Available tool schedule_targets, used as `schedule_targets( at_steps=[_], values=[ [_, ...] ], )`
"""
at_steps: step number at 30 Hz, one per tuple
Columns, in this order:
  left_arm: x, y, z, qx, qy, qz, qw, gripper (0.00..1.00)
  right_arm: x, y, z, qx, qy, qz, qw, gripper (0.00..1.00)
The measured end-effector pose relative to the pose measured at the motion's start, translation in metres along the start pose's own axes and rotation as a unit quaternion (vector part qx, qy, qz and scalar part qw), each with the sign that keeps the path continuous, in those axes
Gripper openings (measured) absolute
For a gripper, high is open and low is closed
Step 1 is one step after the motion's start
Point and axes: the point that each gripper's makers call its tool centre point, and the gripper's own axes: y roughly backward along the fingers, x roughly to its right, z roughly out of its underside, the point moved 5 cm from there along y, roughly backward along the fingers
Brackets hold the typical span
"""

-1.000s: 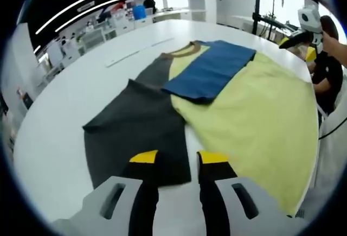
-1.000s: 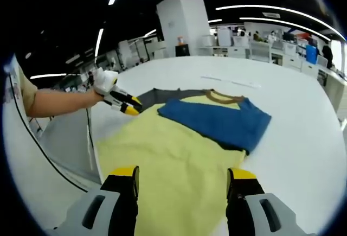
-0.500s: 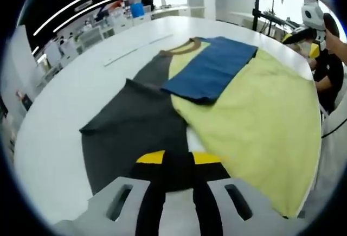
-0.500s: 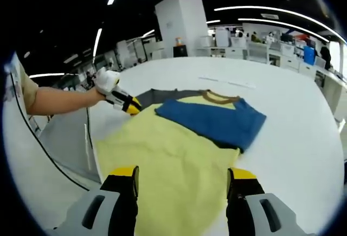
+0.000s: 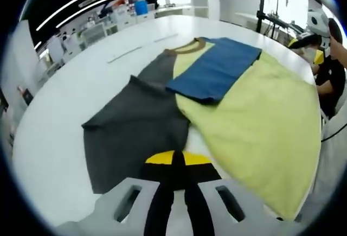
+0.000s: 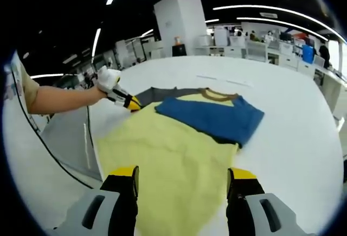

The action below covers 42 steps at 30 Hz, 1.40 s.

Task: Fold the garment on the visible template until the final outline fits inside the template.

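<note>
Pinching the shirt's (image 5: 244, 116) dark hem with my left gripper (image 5: 177, 159), jaws now closed from open earlier, shirt spread mid-table (image 5: 59, 106), my right gripper (image 6: 183, 177) released above the yellow side.

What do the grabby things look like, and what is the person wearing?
Each tool has two black jaws with yellow tips on a light grey body with slots. See the left tool and the right tool. In the right gripper view, the left tool has a white top part, and a thin black cable hangs below the arm. The person wears a short tan sleeve.
</note>
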Motion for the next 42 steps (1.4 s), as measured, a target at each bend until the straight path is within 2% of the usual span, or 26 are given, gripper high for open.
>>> schedule_targets(
  at_steps=[4, 8, 13, 18, 27, 33, 38, 42],
  values=[
    [-0.003, 0.004, -0.002, 0.015, 0.013, 0.000, 0.9998, 0.01, 0.000, 0.002, 0.001, 0.001, -0.002, 0.002, 1.0000, 0.64],
    [-0.012, 0.014, -0.007, 0.044, 0.038, -0.011, 0.9982, 0.01, 0.000, 0.002, 0.001, -0.002, 0.002, 0.004, 1.0000, 0.64],
    [-0.029, 0.028, -0.011, 0.070, 0.069, -0.033, 0.9946, 0.01, 0.000, 0.001, 0.001, -0.003, 0.002, 0.004, 1.0000, 0.64],
    [-0.051, 0.046, -0.010, 0.089, 0.101, -0.069, 0.9885, 0.01, -0.001, 0.001, 0.002, -0.005, 0.003, 0.004, 1.0000, 0.64],
    [-0.083, 0.074, 0.002, 0.099, 0.146, -0.127, 0.9761, 0.01, -0.001, 0.002, 0.003, -0.010, 0.006, 0.005, 0.9999, 0.64],
    [-0.100, 0.086, 0.008, 0.096, 0.154, -0.155, 0.9711, 0.01, -0.002, 0.002, 0.003, -0.012, 0.006, 0.005, 0.9999, 0.64],
    [-0.115, 0.097, 0.011, 0.100, 0.171, -0.184, 0.9627, 0.01, -0.002, 0.002, 0.004, -0.014, 0.006, 0.007, 0.9999, 0.64],
    [-0.125, 0.103, 0.015, 0.096, 0.176, -0.203, 0.9585, 0.01, -0.003, 0.002, 0.006, -0.016, 0.004, 0.007, 0.9998, 0.64]
  ],
)
